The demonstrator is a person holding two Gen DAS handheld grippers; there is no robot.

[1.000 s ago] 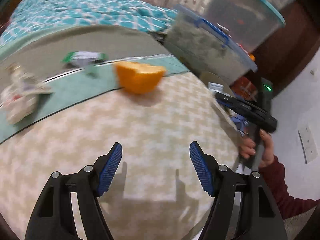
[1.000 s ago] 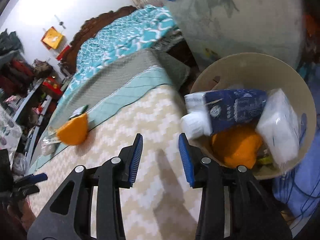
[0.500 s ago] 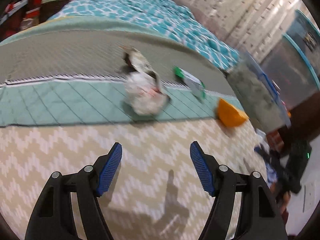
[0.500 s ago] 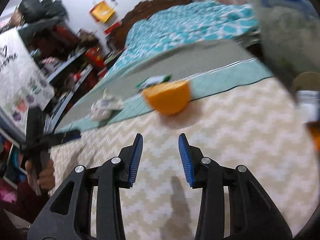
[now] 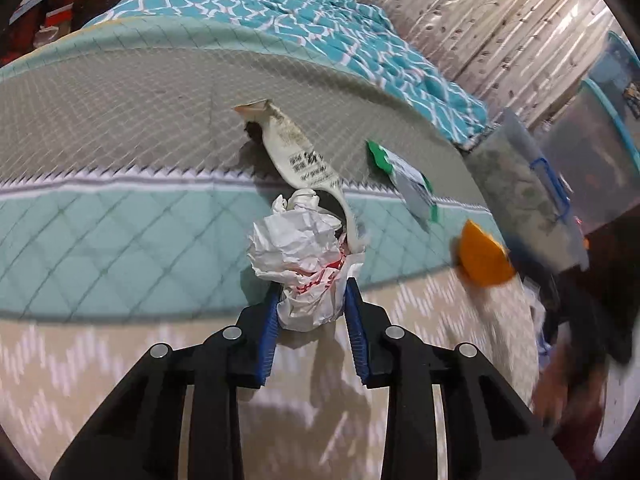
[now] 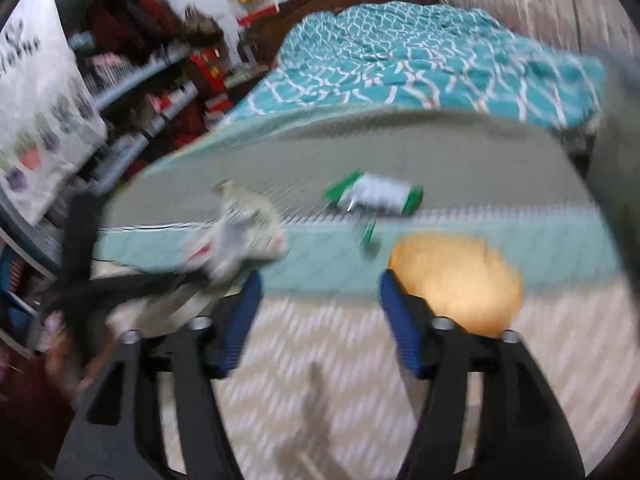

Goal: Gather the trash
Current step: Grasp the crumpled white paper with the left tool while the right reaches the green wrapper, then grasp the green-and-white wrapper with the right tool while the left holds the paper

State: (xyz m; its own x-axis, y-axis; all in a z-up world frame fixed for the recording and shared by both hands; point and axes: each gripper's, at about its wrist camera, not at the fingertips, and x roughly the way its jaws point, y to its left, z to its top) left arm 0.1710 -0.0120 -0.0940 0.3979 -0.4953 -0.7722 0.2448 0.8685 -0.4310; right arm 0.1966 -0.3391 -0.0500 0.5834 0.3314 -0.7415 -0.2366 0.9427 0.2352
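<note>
My left gripper (image 5: 310, 300) is shut on a crumpled white paper with red print (image 5: 304, 264) lying on the bed cover. A flattened white wrapper (image 5: 296, 152) lies just behind it. A green and silver wrapper (image 5: 404, 176) lies to the right, and an orange peel (image 5: 482, 258) further right. In the blurred right wrist view, my right gripper (image 6: 320, 296) is open and empty above the bed cover, with the orange peel (image 6: 456, 280) just right of its right finger, the green wrapper (image 6: 376, 194) ahead, and the crumpled paper (image 6: 236, 240) in the left gripper at left.
A teal patterned blanket (image 5: 320, 20) covers the far bed. Clear plastic storage bins (image 5: 532, 196) stand right of the bed. Cluttered shelves (image 6: 132, 92) line the left wall. The bed's right edge drops off near the peel.
My left gripper moved forward and closed on the crumpled paper. My right gripper opened wider and moved closer to the orange peel.
</note>
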